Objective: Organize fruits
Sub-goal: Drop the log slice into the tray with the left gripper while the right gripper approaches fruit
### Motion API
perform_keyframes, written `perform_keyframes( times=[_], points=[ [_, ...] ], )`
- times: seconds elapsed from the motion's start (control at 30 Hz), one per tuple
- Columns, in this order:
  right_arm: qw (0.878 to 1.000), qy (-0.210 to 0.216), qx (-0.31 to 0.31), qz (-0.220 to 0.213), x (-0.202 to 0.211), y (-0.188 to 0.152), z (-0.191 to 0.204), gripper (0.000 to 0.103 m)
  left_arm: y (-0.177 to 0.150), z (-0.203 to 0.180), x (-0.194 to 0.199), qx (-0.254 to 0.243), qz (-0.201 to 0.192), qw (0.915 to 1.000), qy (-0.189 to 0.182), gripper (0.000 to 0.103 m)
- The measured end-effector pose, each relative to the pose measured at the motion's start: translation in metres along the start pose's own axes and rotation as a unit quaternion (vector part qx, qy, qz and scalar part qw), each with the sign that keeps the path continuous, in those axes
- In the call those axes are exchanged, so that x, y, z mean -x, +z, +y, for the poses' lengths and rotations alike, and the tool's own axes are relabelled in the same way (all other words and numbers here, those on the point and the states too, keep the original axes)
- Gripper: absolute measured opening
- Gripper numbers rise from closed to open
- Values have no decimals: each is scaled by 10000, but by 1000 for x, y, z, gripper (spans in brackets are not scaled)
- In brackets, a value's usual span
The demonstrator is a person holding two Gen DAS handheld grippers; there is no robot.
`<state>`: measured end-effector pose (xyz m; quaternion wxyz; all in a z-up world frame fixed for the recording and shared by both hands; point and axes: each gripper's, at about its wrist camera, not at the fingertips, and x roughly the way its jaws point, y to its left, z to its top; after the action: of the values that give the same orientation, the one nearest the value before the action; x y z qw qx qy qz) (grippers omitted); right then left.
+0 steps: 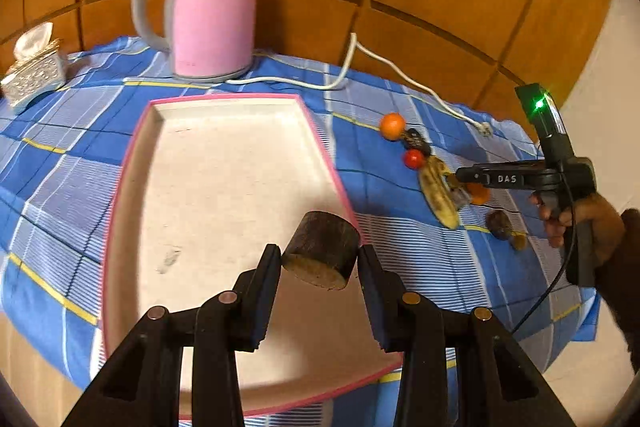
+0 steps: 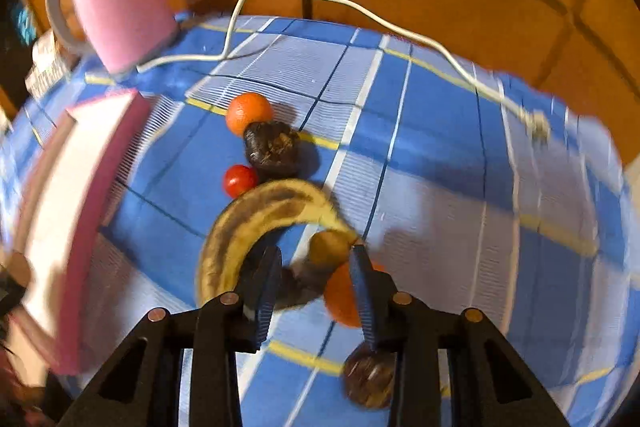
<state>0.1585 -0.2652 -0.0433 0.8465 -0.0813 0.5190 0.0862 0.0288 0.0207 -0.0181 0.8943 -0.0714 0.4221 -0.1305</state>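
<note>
In the left wrist view, the left gripper (image 1: 318, 257) held a dark cut fruit piece (image 1: 322, 253) between its fingers, over the lower right of the empty tray (image 1: 132, 163); releasing it seemed next. At the right, the right gripper (image 2: 316, 269) had its fingers narrowed on the banana (image 2: 256, 217) stem; a lift toward the tray should follow.

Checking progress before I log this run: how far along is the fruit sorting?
Early. Done: nothing; the pink-rimmed tray holds no fruit yet. In hand: the left gripper holds a dark cut fruit piece over the tray; the right gripper sits at the banana, with a brownish stem-like piece between its fingers, grip unclear. Left on the cloth: two oranges, a red tomato and dark fruits.
</note>
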Motion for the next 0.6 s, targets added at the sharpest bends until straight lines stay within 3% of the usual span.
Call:
perform_keyframes(
  times=[0.33, 0.6],
  points=[
    [9923, -264, 1092, 529, -19, 23, 24, 36, -11, 37, 17, 305, -126, 9989, 343, 40],
    [9942, -288, 870, 565, -26, 14, 16, 36, -7, 63, 17, 673, -102, 9962, 551, 40]
  ],
)
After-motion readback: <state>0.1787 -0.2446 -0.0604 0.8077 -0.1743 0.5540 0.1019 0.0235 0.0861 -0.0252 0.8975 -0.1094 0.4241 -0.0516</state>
